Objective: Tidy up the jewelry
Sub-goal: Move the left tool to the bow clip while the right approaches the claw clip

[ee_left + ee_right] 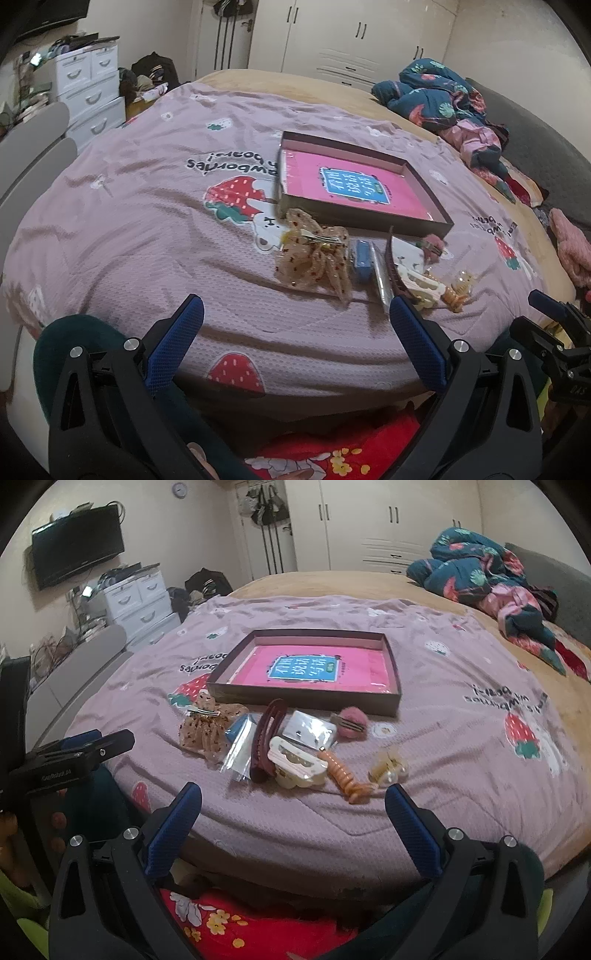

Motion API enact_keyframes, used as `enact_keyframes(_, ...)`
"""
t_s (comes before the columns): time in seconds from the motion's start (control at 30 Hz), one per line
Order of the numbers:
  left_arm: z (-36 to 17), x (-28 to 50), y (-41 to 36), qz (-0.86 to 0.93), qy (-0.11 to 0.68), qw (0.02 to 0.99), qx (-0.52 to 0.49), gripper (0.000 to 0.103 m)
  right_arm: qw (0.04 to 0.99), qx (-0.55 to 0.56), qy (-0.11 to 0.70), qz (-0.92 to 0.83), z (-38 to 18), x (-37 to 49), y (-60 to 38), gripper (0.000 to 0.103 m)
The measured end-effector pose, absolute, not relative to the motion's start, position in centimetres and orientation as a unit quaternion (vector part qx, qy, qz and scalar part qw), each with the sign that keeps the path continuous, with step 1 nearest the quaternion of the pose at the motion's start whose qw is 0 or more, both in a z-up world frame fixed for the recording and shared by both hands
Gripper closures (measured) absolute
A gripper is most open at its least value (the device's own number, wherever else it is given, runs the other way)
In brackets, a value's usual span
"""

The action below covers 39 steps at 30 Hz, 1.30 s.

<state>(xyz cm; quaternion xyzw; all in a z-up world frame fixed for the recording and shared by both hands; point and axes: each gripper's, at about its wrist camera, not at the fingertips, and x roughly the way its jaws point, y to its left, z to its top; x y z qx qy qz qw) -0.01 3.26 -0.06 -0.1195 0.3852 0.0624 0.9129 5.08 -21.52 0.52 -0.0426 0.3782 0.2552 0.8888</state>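
Two tools, left tool (295, 325) and right tool (291, 812), were spread wide near the bed's edge; hair clips (295, 764) lay at 12 o'clock before the box (310, 698).

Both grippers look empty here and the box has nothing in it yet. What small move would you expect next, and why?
Probably the right gripper eases forward onto the orange spiral hair tie. It lies nearest its open jaws. All the accessories sit outside the open box, and the left gripper is open too.
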Motion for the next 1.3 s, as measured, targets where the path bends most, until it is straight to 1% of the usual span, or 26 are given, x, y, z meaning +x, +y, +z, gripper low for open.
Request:
enact_keyframes(0.53,-1.3,2.4,6.4,0.088,0.394,0.906,-0.130,0.009,0.881,-0.096,0.377,0.269,-0.1,9.2,-19.1,0.004)
enact_keyframes(0.67,-1.9,4.1,6.3,0.069,0.405,0.902,-0.130,0.009,0.873,-0.123,0.386,0.270,-1.2,10.3,-18.5,0.004)
enact_keyframes(0.83,-3.8,6.6,5.2,0.047,0.431,0.895,-0.108,0.009,0.860,-0.185,0.400,0.257,-3.8,11.6,-17.5,0.004)
enact_keyframes(1.03,-5.6,8.7,4.9,0.024,0.455,0.882,-0.118,0.009,0.846,-0.214,0.406,0.271,-5.9,12.9,-16.5,0.005)
enact_keyframes(1.1,-6.0,9.3,5.0,0.021,0.459,0.880,-0.120,0.009,0.841,-0.234,0.405,0.272,-6.6,13.3,-15.9,0.010)
enact_keyframes(1.13,-6.2,9.5,5.0,0.019,0.461,0.879,-0.122,0.009,0.838,-0.242,0.405,0.274,-6.8,13.5,-15.6,0.021)
enact_keyframes(1.17,-6.4,9.8,5.0,0.016,0.464,0.877,-0.124,0.010,0.834,-0.251,0.408,0.275,-7.1,13.7,-15.3,0.026)
enact_keyframes(1.2,-6.6,10.0,5.0,0.013,0.466,0.876,-0.126,0.010,0.830,-0.257,0.410,0.277,-7.4,13.9,-15.1,0.026)
enact_keyframes(1.27,-6.8,10.3,4.8,0.004,0.468,0.875,-0.126,0.018,0.824,-0.264,0.412,0.286,-7.8,14.2,-14.8,0.027)
enact_keyframes(1.3,-6.9,10.5,4.7,-0.001,0.467,0.875,-0.127,0.018,0.822,-0.266,0.412,0.289,-7.9,14.3,-14.7,0.028)
